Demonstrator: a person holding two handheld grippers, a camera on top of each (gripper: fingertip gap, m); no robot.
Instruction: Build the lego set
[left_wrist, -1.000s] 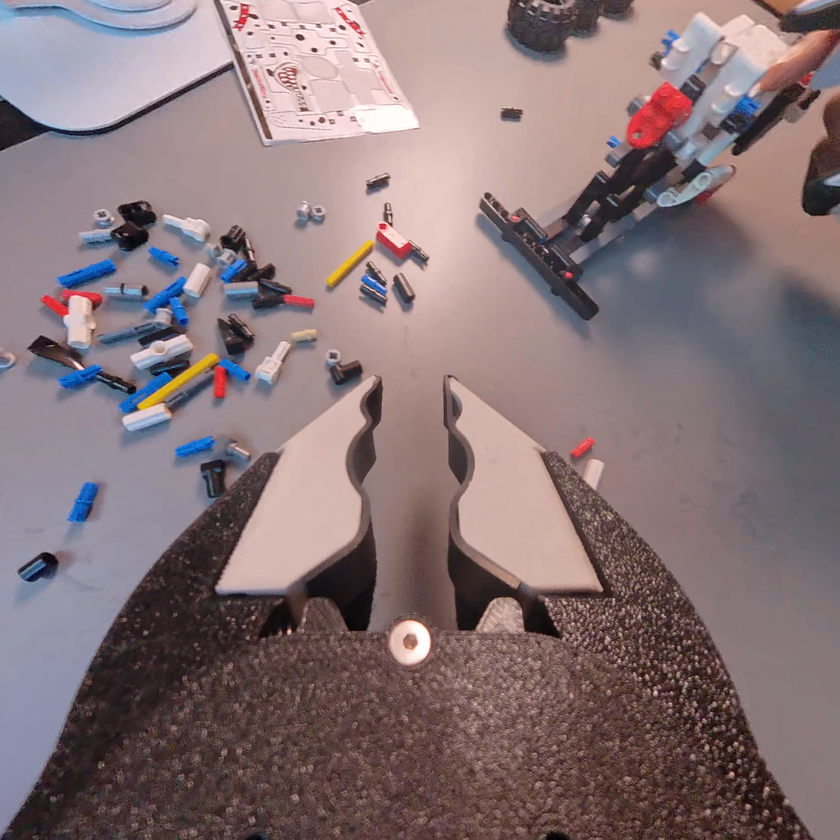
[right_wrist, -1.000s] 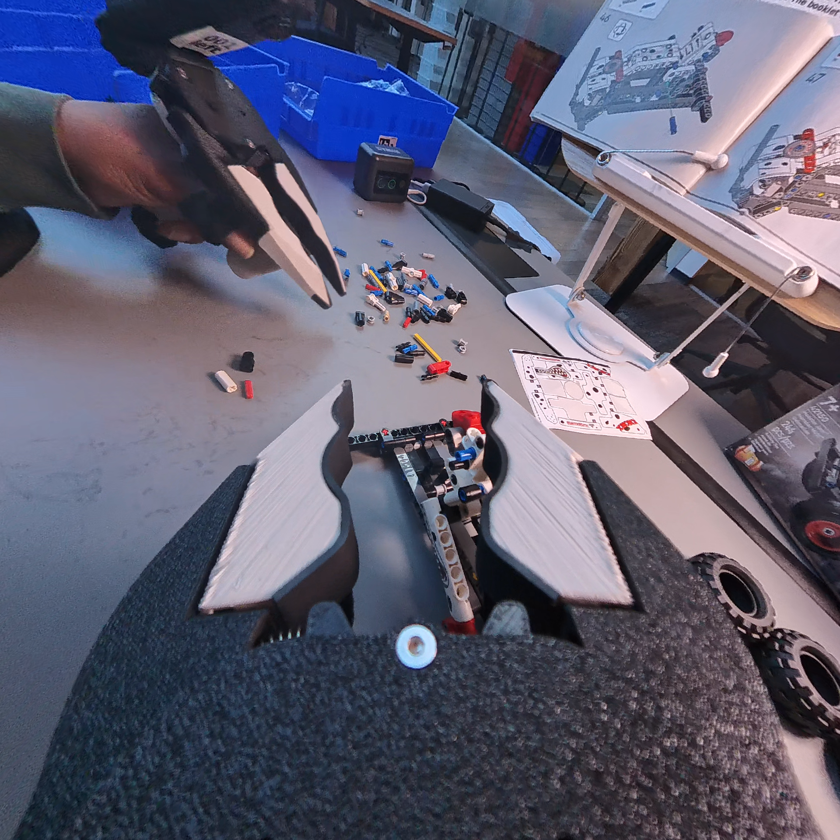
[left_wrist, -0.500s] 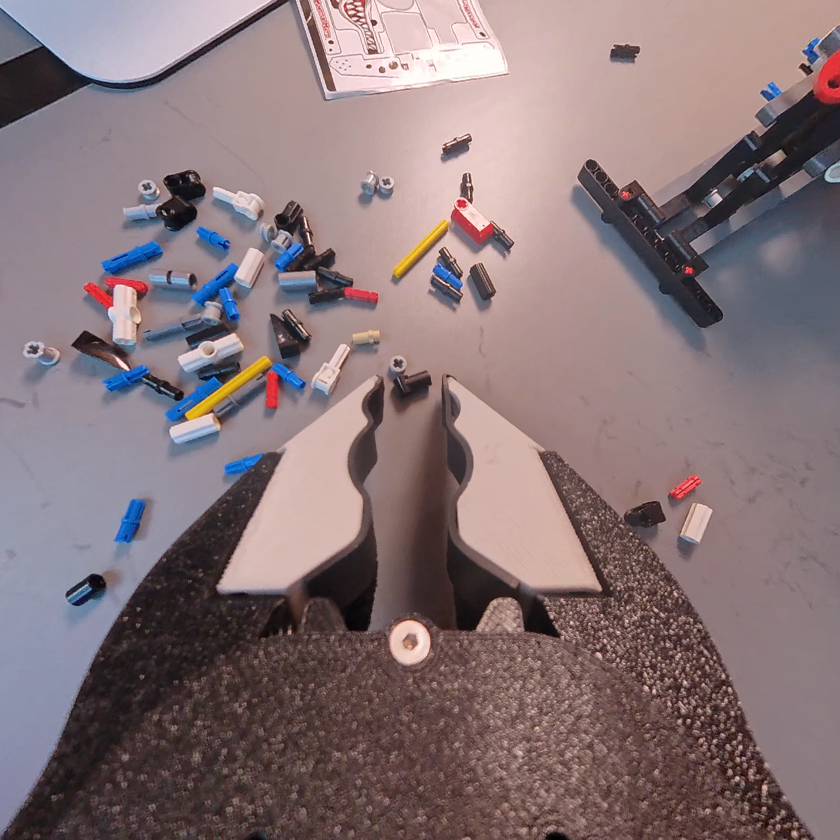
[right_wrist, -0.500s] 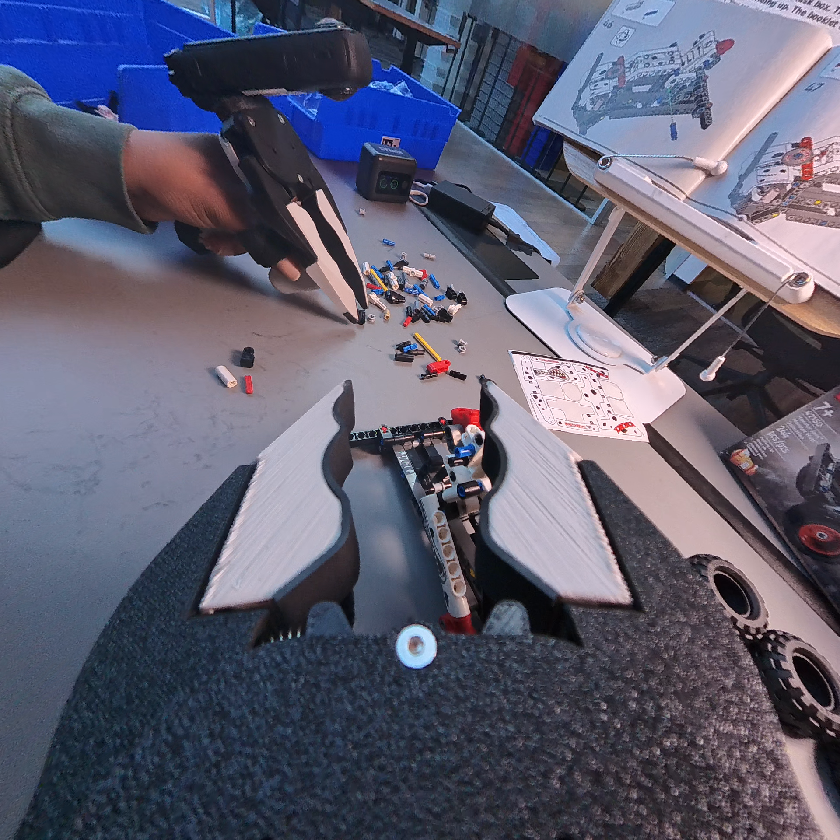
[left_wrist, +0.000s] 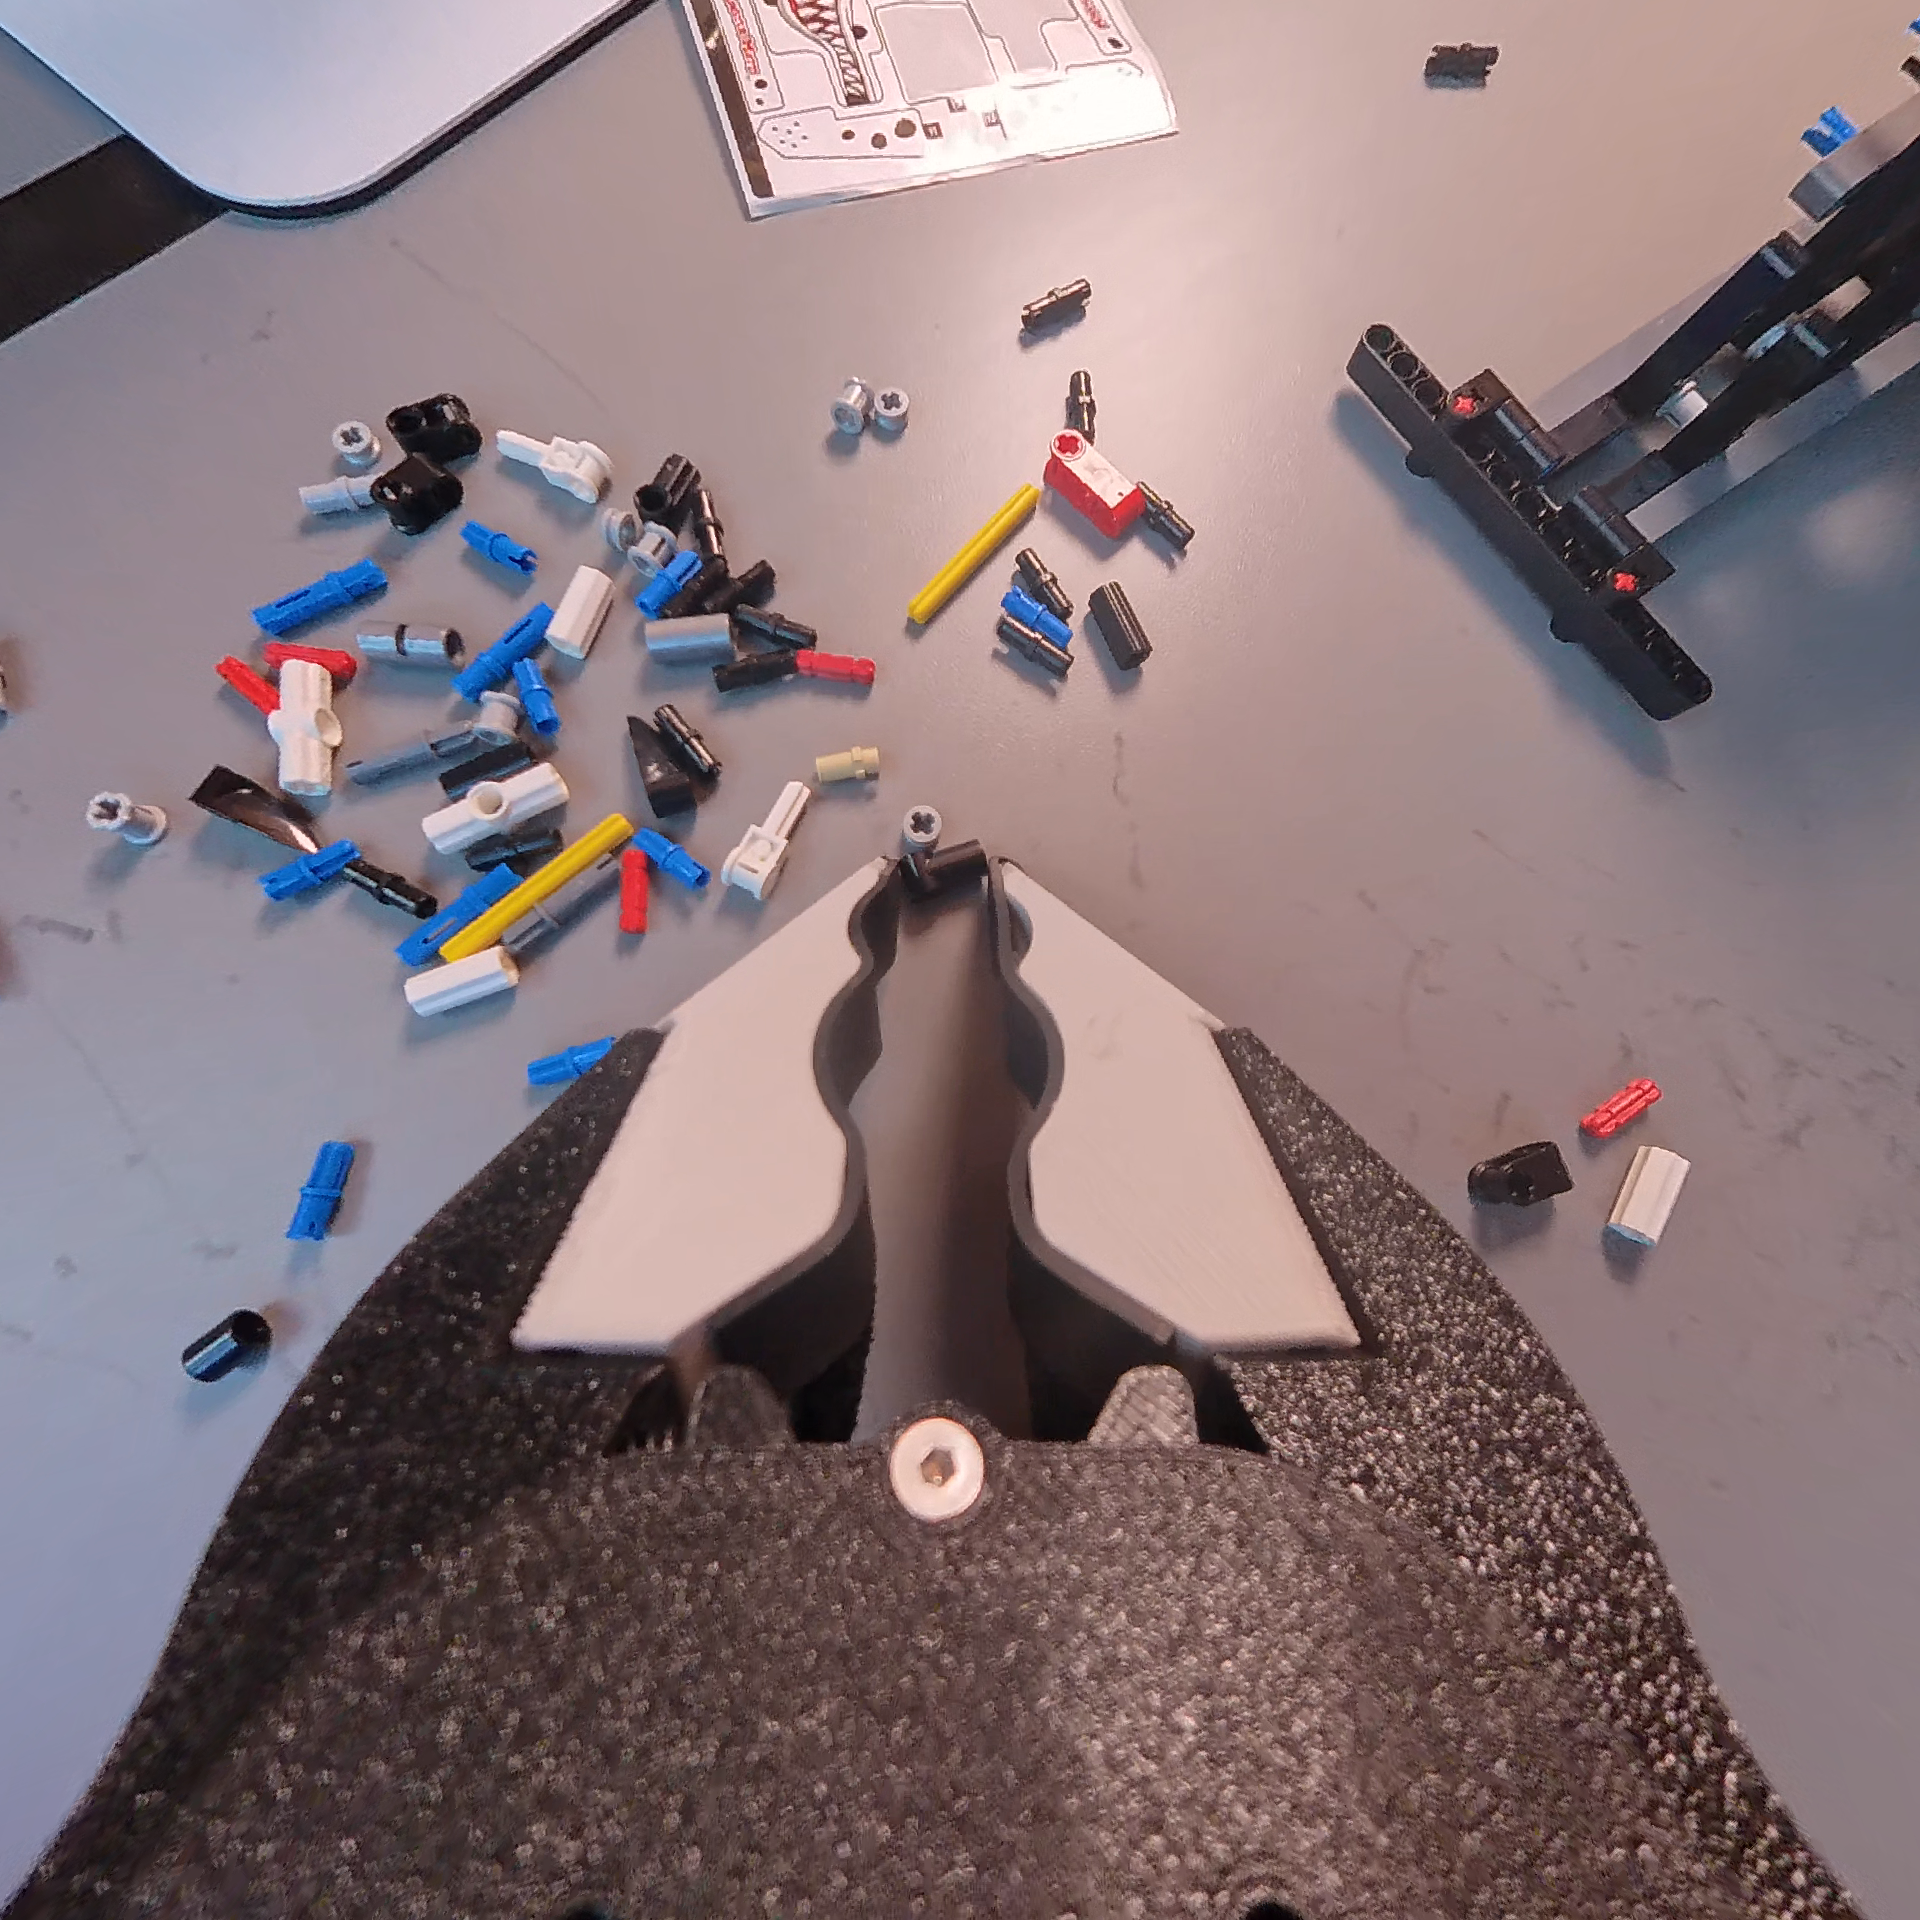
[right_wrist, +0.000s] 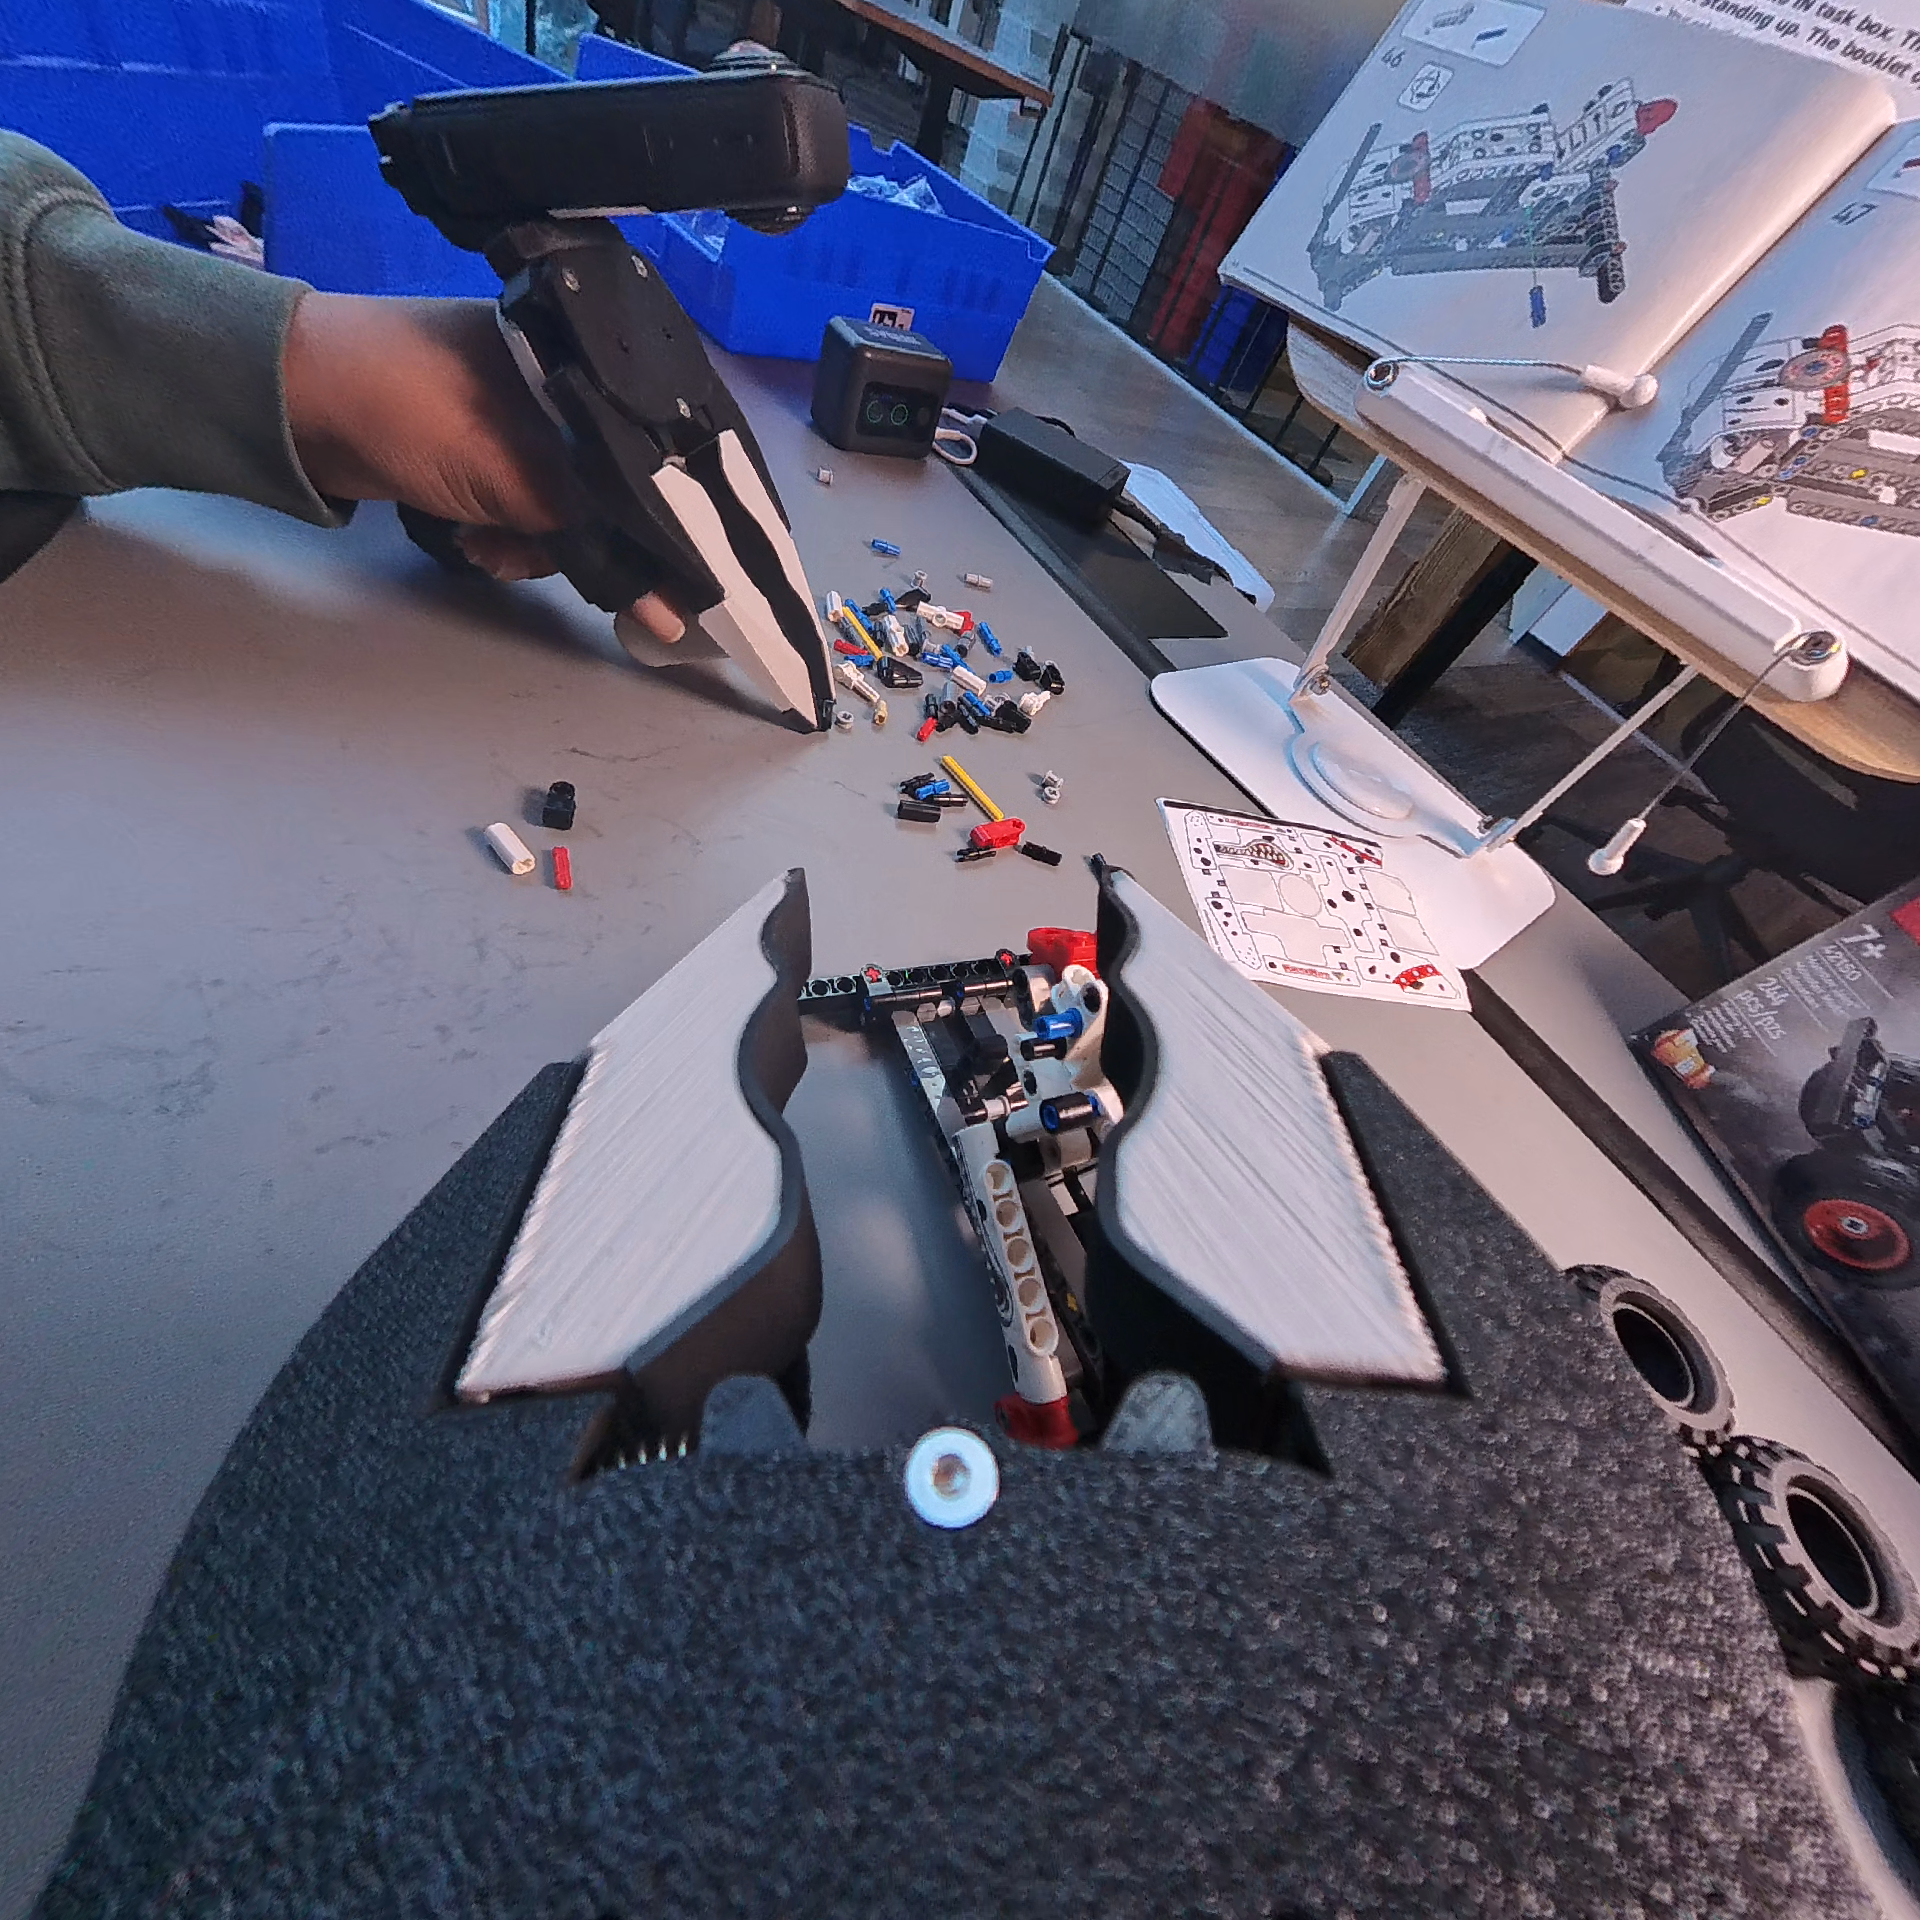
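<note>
We list a small black elbow piece on the grey table, at the near right edge of the scattered parts. The left gripper has its two fingertips closed in on this piece, one each side, touching it; we cannot tell whether it is lifted off the table. A light grey bush lies just beyond the tips.

To the left and far side we count the loose pile: blue, black, red and white pins and connectors, and two yellow rods. A red block lies near the farther rod. To the near right, apart from the pile, sit a red pin, a black connector and a white tube.

At far right we note the half-built model, its black beam resting on the table. The right gripper has its jaws spread wide; the model lies between them against the right finger, and we cannot tell whether it is gripped.

Farther out: a sticker sheet, a white book stand bearing an open instruction booklet, blue bins, a small black cube device, two black tyres and the set's box at right.
</note>
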